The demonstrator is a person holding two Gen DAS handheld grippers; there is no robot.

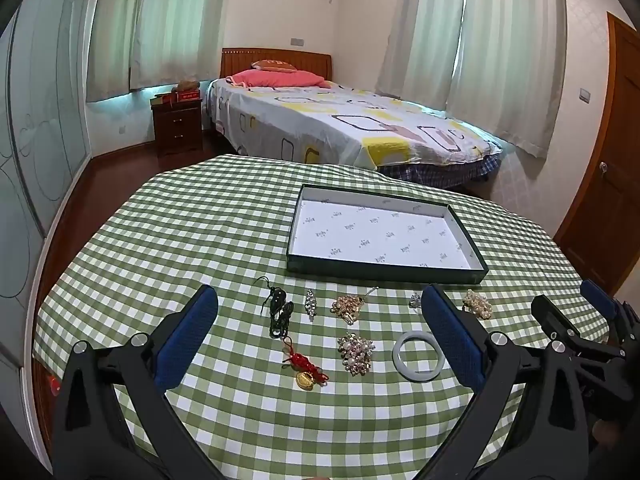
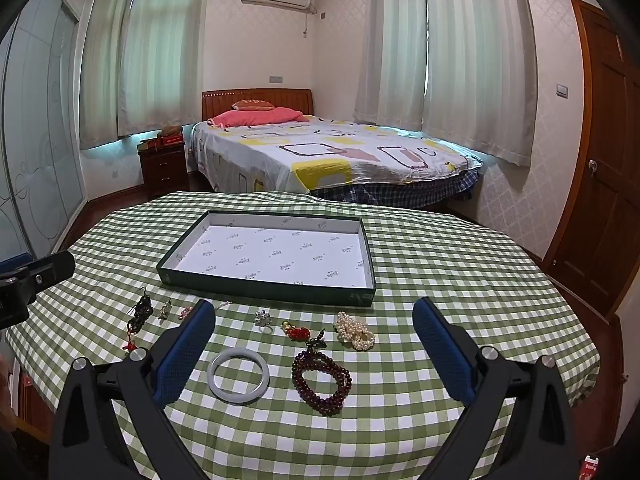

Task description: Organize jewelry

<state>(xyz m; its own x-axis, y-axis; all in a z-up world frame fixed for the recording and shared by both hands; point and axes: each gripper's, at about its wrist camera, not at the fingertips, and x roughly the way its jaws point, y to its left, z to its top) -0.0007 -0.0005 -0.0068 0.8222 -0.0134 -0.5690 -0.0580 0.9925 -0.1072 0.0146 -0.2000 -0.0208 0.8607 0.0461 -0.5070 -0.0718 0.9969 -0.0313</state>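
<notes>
Jewelry lies on a green checked table in front of an empty dark green tray (image 1: 384, 274) (image 2: 264, 294). In the left wrist view I see a black cord piece (image 1: 278, 310), a crystal clip (image 1: 310, 302), a gold brooch (image 1: 347, 307), a pearl brooch (image 1: 356, 353), a red knot charm with a gold pendant (image 1: 306, 372) and a white bangle (image 1: 418, 355). The right wrist view shows the bangle (image 2: 239, 376), dark red beads (image 2: 322, 380), a pearl bracelet (image 2: 356, 331) and a silver ring (image 2: 263, 319). My left gripper (image 1: 320, 312) and right gripper (image 2: 314, 320) are open and empty above the table.
A bed (image 1: 340, 120) stands beyond the table, with a dark nightstand (image 1: 176, 124) on its left. A wooden door (image 2: 604, 152) is on the right. The right gripper's fingers (image 1: 560, 320) show at the right edge of the left wrist view.
</notes>
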